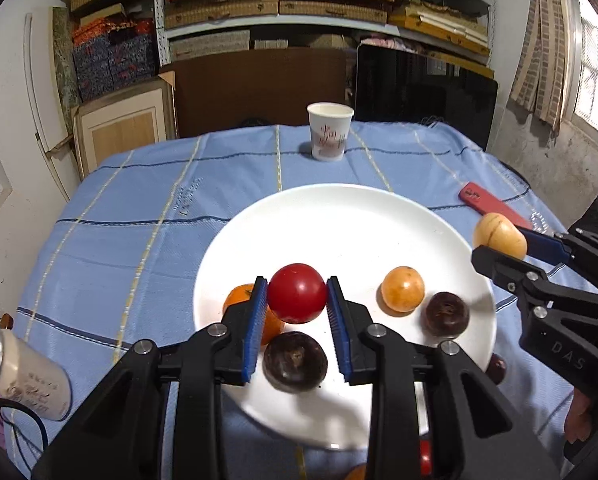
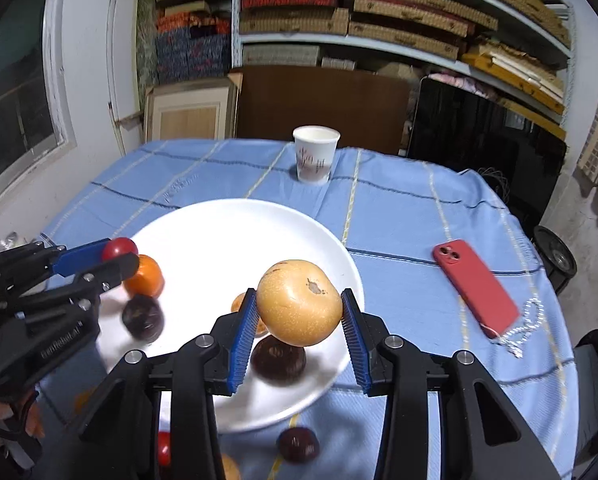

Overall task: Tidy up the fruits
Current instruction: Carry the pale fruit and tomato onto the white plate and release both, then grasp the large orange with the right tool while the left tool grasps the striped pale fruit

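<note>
My left gripper [image 1: 297, 292] is shut on a red tomato [image 1: 297, 300], held over the near part of a white plate [image 1: 339, 216]. An orange [image 1: 237, 298], two dark purple fruits [image 1: 295, 362] [image 1: 447, 314] and a yellow-orange fruit [image 1: 402, 289] lie on the plate. My right gripper [image 2: 299, 300] is shut on a tan round fruit [image 2: 299, 304] above the plate's [image 2: 219, 228] right side. From the left wrist view the right gripper [image 1: 499, 246] sits at the plate's right rim. The left gripper [image 2: 117, 256] with its tomato [image 2: 119, 249] shows at the left of the right wrist view.
A paper cup [image 1: 330, 131] stands at the table's far edge. A red phone [image 2: 475, 288] with a bead strap lies right of the plate. A drink can [image 1: 23, 372] lies at the near left. A dark fruit [image 2: 298, 444], a red one [image 2: 164, 448] and an orange one [image 2: 229, 468] lie on the cloth in front of the plate.
</note>
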A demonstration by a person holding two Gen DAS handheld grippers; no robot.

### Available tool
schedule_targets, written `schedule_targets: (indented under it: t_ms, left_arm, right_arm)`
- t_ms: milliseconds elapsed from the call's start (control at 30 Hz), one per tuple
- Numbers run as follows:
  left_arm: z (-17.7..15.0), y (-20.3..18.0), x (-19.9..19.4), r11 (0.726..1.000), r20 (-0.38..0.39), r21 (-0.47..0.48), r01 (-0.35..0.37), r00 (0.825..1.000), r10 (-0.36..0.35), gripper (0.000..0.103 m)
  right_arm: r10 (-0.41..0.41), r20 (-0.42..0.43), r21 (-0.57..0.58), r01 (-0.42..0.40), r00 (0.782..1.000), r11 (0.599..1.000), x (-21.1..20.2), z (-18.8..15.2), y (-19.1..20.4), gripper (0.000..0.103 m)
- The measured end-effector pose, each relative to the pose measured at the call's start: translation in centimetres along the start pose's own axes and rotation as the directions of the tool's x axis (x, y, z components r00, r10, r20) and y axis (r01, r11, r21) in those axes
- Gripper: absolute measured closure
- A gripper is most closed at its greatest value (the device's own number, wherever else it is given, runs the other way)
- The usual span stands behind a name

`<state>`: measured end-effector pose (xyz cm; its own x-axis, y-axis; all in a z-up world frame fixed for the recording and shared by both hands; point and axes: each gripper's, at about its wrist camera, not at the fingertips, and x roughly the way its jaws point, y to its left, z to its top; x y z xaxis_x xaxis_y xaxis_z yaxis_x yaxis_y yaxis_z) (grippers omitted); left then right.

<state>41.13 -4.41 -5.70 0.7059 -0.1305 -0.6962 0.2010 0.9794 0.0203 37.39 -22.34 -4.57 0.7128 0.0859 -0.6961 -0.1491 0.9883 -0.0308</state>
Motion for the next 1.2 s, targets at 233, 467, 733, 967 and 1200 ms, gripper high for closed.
schedule_targets:
  t_ms: [233, 467, 733, 967, 1200]
  left_arm:
    - [0.7, 0.4, 0.1, 0.998, 0.08, -0.004, -0.065, 0.995, 0.066, 0.026]
    - [-1.4, 1.6, -4.8, 0.998, 0.118, -0.027, -0.052, 0.991, 0.055, 0.02]
    - [-8.5, 1.5, -13.4, 0.999, 0.117, 0.05, 0.003, 0.993, -0.009, 0.015]
    - [-14.4, 1.7, -17.1, 0.998, 0.074, 0.066, 0.003, 0.997, -0.008, 0.015]
    - [-17.0, 2.4, -17.6, 0.999, 0.037, 0.035, -0.005, 0.999, 0.004, 0.015]
  right_arm:
    - [-0.033, 0.03, -0.04, 0.034, 0.999, 0.999, 1.0, 0.7, 0.1, 0.045]
    - [-0.01, 0.063, 0.017, 0.009, 0.998, 1.0, -3.8, -1.3, -1.1, 0.044]
    - [0.107, 0.0, 0.016, -0.107, 0.994, 0.994, -11.2, -10.6, 0.6, 0.044]
    - [0.214, -0.074, -0.032, -0.216, 0.974, 0.976, -13.9, -16.5, 5.6, 0.044]
    - [0.188, -0.092, -0.104, -0.197, 0.978, 0.975, -12.9, -16.7, 9.1, 0.044]
